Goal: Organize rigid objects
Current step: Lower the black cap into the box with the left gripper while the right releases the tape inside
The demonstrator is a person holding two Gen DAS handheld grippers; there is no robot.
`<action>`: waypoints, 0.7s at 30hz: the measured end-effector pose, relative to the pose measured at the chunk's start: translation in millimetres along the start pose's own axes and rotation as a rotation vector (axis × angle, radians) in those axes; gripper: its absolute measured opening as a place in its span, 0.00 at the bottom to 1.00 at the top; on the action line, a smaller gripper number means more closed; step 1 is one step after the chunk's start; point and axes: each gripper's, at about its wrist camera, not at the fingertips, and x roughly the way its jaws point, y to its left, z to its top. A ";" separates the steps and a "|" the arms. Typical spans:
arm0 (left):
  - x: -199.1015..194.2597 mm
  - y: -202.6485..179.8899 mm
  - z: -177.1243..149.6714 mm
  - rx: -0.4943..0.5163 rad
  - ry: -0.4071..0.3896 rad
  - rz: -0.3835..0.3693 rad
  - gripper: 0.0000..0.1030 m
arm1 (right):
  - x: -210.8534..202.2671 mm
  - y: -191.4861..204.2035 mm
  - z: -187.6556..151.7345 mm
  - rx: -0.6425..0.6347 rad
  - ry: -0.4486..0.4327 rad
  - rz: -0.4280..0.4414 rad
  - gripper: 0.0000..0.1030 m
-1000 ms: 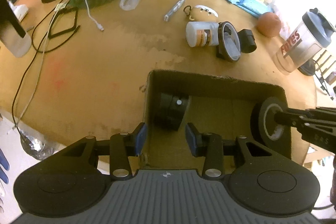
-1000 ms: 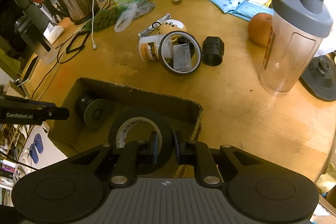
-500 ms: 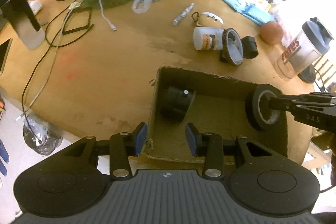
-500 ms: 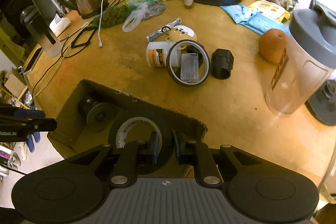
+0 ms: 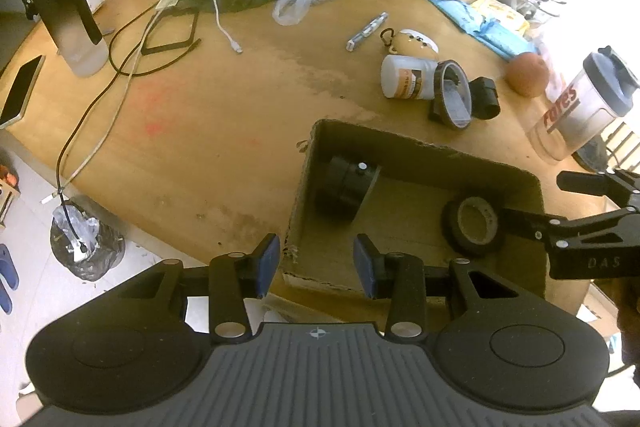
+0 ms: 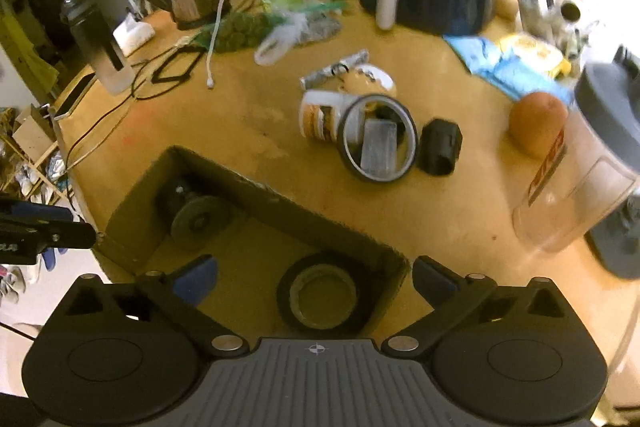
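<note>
Tape, a black roll with a pale cardboard core (image 6: 323,294), lies flat on the floor of the open brown cardboard box (image 5: 420,147), near the box's right-hand end in the left wrist view. The right tool (image 6: 314,277) has just been opening and now stands spread wide above the roll, with its blue-padded fingers (image 6: 196,279) clear of it on either side, so the roll is released. At the box's other end sits a black cylindrical part (image 5: 346,187), well apart from the roll. The left tool (image 5: 316,261) hangs part-open over the box's near wall with nothing between its pads. Beyond the box, on the wooden tabletop (image 5: 200,107), wait a larger black tape ring (image 6: 376,139), a white jar with an orange label (image 6: 320,115) and a small black block (image 6: 440,147), all clustered and touching.

Judging from this, the main risk is in lifting away: a wide-spread finger could catch the thin box wall and drag or tip the box. Reaching next into the tight cluster could also knock the jar rolling toward the tall clear shaker bottle (image 6: 580,163)
</note>
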 end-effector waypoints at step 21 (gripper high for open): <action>1.8 -29.8 6.4 0.093 -0.005 -0.027 0.39 | -16.1 -30.2 -21.8 0.115 0.011 -0.070 1.00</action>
